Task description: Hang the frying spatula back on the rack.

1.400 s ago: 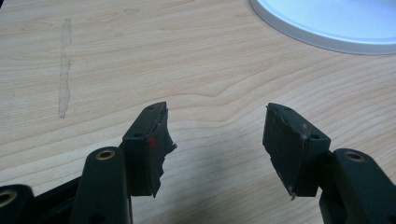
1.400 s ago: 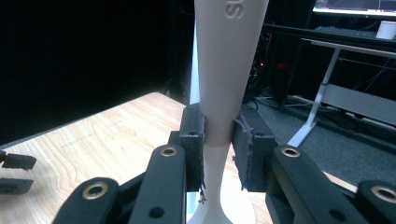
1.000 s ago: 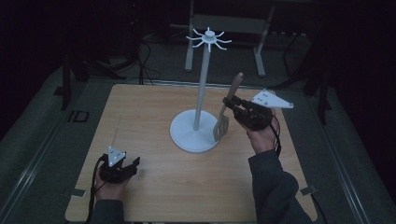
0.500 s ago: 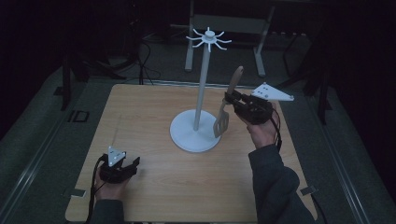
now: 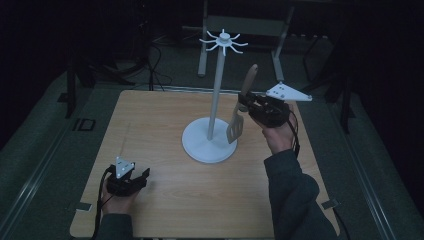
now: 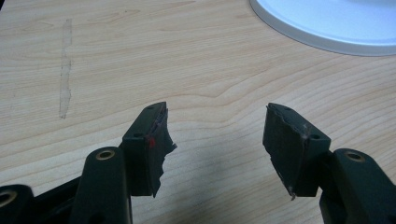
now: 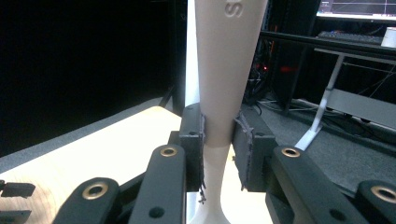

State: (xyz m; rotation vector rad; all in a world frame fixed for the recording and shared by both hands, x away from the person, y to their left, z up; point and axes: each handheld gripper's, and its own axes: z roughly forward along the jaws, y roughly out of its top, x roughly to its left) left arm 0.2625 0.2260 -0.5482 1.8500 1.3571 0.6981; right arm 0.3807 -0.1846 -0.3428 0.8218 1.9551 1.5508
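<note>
A tall white stand (image 5: 214, 95) with a ring of hooks (image 5: 223, 41) at its top rises from a round base (image 5: 209, 145) in the middle of the wooden table (image 5: 165, 200). Just right of the pole, my right gripper (image 5: 246, 103) is shut on the handle of a beige slotted spatula (image 5: 235, 127), which hangs upright with its blade down above the base. The pads (image 7: 245, 148) clamp that handle (image 7: 222, 93) in the right gripper view (image 7: 218, 151). At the table's near left, my left gripper (image 5: 142, 176) rests low and open, its fingertips (image 6: 152, 140) wide apart over bare wood (image 6: 217, 123).
The stand's white base rim (image 6: 327, 28) lies ahead of the left gripper. Beyond the table's far edge are metal desk legs (image 5: 202, 50), cables on the dark floor (image 5: 150, 55), and a desk with a monitor (image 7: 357, 9).
The right hand with the spatula has risen slightly beside the pole. The left gripper has stayed where it was.
</note>
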